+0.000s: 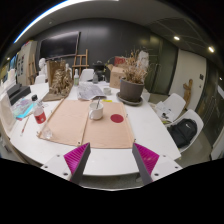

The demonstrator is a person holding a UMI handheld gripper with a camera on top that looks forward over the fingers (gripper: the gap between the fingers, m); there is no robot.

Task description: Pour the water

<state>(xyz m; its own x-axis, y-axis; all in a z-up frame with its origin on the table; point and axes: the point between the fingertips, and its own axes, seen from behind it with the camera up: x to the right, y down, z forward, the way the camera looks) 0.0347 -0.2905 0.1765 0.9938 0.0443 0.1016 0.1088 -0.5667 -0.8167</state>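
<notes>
Gripper view shows the gripper (112,160) wide open and holding nothing — the bottle (41,119) with the red label stands far off at ten o'clock on the white table (150,128), so, I think, reaching for it comes first.

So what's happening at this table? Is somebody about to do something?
A person is holding a hand-held gripper over a white table. Its fingers are open and hold nothing. Beyond them lies a brown mat with a small jar and a red round thing on it. A bottle with a red label stands off to the side, and a potted plant sits at the far end. No water is being poured yet.
</notes>
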